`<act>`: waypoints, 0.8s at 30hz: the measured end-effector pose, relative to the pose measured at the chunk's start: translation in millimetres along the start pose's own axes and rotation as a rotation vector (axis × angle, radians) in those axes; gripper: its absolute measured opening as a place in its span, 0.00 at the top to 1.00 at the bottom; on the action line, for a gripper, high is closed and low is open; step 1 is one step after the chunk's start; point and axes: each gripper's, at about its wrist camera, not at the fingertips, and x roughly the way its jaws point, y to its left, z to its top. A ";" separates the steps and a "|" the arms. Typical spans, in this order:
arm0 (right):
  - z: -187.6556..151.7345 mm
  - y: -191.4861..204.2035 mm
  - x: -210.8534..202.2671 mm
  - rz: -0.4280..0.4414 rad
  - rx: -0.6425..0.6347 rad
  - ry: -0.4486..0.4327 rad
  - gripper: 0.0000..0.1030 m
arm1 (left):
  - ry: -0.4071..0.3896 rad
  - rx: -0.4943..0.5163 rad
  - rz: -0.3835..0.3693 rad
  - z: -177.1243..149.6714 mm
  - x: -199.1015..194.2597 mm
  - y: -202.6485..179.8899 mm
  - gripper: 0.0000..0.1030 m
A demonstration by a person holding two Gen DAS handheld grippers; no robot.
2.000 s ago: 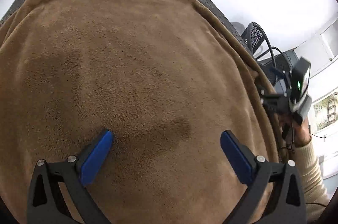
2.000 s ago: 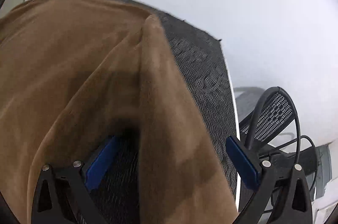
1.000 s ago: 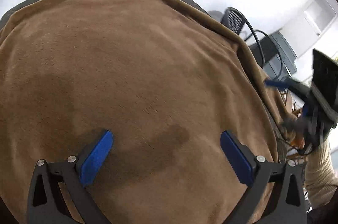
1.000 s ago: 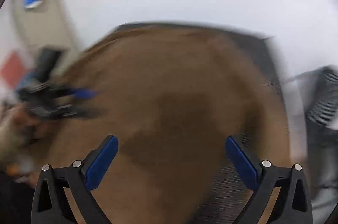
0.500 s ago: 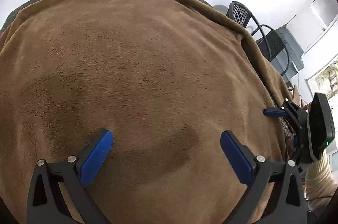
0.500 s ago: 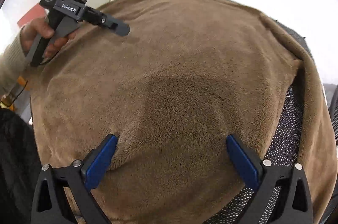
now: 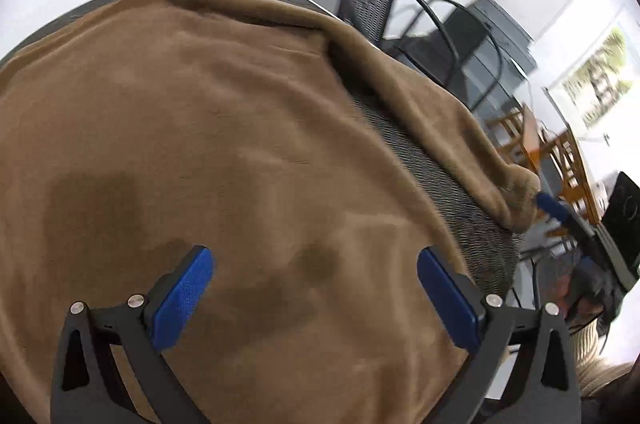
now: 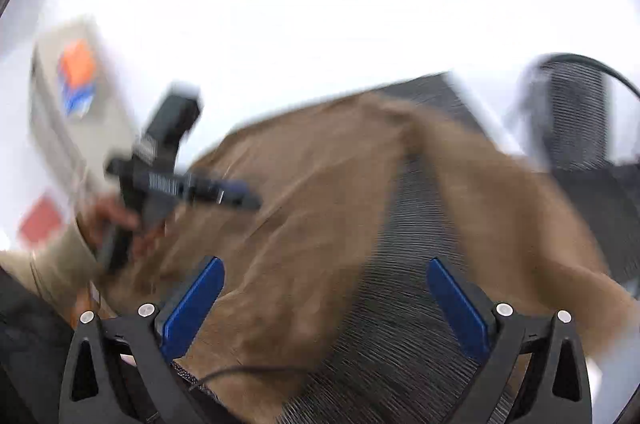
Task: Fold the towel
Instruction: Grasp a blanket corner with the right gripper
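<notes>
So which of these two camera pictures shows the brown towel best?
The left wrist view: the towel is sharp and fills the frame, its right edge folded back off the dark mat. The right wrist view shows the towel too, but blurred by motion.

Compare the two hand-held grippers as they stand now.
The left hand-held gripper is over unbroken brown towel; the right hand-held gripper is over the towel's edge and a bare strip of grey mat. The left's view is fairly sharp; the right's is blurred. Both are wide open and have blue pads.
</notes>
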 end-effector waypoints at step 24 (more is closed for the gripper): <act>-21.6 -59.2 -4.9 -0.233 0.076 0.072 0.51 | 0.034 0.028 -0.046 9.0 24.4 -37.9 0.01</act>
